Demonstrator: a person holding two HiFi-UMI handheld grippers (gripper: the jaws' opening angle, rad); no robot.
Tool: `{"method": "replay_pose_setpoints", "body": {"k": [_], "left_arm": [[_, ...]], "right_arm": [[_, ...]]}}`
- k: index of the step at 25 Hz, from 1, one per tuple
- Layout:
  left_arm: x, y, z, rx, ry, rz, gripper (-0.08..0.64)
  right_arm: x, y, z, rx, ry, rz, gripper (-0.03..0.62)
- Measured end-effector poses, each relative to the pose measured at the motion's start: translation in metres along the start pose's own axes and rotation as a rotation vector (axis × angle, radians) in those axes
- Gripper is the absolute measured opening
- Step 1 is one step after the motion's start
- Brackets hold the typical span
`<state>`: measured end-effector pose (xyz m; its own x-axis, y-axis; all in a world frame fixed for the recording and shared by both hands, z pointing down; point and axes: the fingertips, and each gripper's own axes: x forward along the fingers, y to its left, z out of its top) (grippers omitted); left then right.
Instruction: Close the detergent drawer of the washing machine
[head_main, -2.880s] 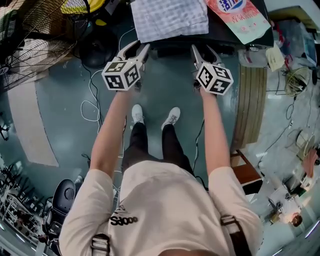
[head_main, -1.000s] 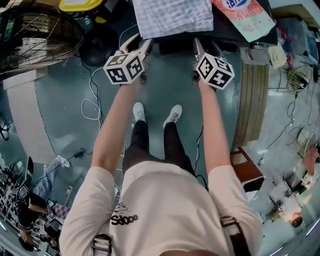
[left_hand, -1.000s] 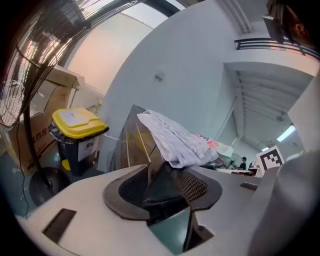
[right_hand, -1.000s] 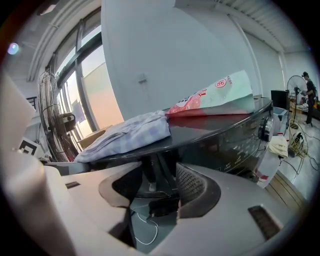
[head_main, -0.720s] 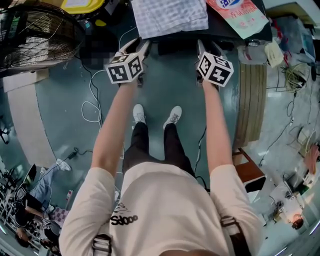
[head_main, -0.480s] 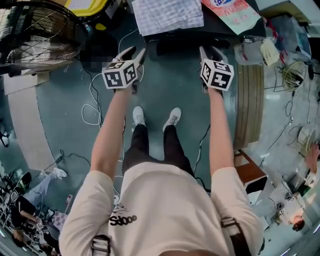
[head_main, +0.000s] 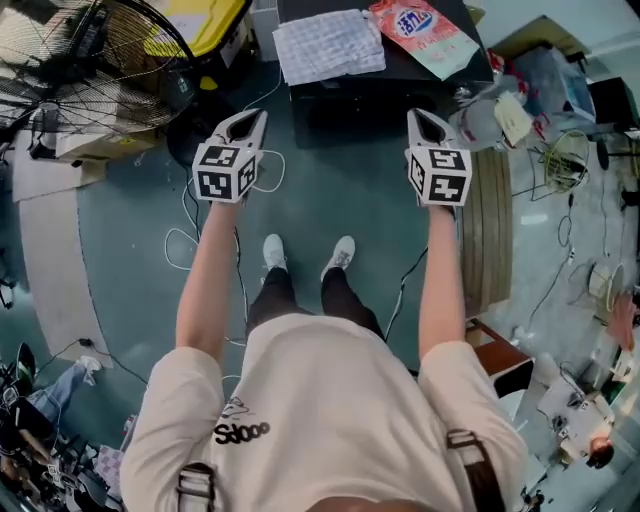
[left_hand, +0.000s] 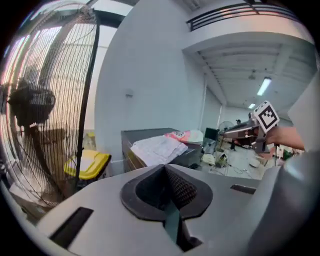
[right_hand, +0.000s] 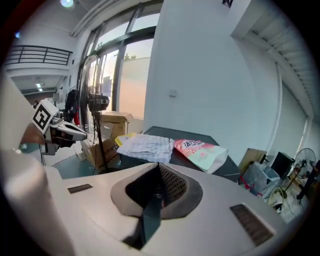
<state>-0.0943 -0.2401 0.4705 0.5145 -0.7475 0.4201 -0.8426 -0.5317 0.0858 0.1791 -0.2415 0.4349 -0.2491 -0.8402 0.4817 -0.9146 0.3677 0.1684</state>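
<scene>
Our left hand-held gripper (head_main: 248, 117) and right hand-held gripper (head_main: 425, 117) have just closed, pressed together on nothing, short of the washing machine (head_main: 380, 100). We cannot make out its detergent drawer.

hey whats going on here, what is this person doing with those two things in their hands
A person stands facing a dark, box-shaped washing machine with a white checked cloth and a pink detergent bag on top. They hold the left tongs and right tongs out in front, clear of the machine, touching nothing. Both pairs of jaws have just been closing and are now shut with nothing between them. The detergent drawer can't be made out from here.
</scene>
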Motion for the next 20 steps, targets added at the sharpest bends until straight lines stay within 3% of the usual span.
{"method": "replay_pose_setpoints", "body": {"k": [5, 10, 15, 20], "left_arm": [[-0.055, -0.018, 0.065, 0.147, -0.095, -0.011, 0.018], [-0.093, -0.032, 0.121, 0.227, -0.194, -0.013, 0.018], [-0.128, -0.051, 0.161, 0.323, -0.299, -0.004, 0.018], [-0.157, -0.071, 0.185, 0.428, -0.336, -0.016, 0.018]], "right_arm": [[-0.061, 0.020, 0.061, -0.049, -0.116, 0.037, 0.008], [-0.102, 0.033, 0.107, -0.113, -0.222, 0.035, 0.008], [-0.128, 0.050, 0.137, -0.185, -0.292, 0.044, 0.008], [-0.163, 0.069, 0.171, -0.229, -0.386, 0.065, 0.007]]}}
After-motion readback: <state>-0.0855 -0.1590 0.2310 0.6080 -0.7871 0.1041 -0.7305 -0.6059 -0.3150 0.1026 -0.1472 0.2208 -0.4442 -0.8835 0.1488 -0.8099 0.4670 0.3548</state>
